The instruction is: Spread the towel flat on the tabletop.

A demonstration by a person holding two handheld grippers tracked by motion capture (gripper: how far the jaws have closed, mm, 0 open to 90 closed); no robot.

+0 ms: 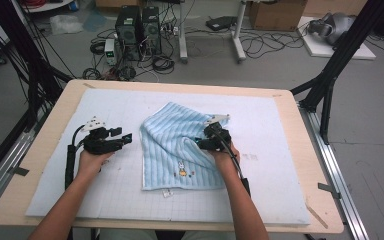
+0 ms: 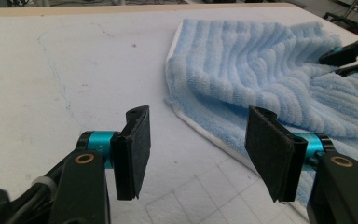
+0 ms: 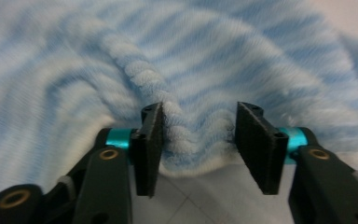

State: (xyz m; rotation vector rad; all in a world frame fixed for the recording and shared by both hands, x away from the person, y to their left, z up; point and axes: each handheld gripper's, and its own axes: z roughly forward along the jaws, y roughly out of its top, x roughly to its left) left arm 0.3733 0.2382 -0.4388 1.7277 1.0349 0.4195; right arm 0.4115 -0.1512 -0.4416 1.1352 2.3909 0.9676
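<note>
A light blue striped towel [image 1: 172,145] lies rumpled in the middle of the white mat [image 1: 260,115], with a small embroidered picture near its front edge. My left gripper [image 1: 122,136] rests on the mat just left of the towel, open and holding nothing. In the left gripper view its jaws [image 2: 198,149] stand wide apart before the towel's white-trimmed edge [image 2: 261,74]. My right gripper [image 1: 202,142] sits at the towel's right side. In the right gripper view its jaws [image 3: 198,144] are open, with a bunched fold of the towel's edge [image 3: 182,135] between them.
The mat covers most of a wooden table [image 1: 310,165]. Bare mat lies to the left, front and right of the towel. Beyond the table, computer towers [image 1: 137,27], cables and black frame legs [image 1: 330,75] stand on the floor.
</note>
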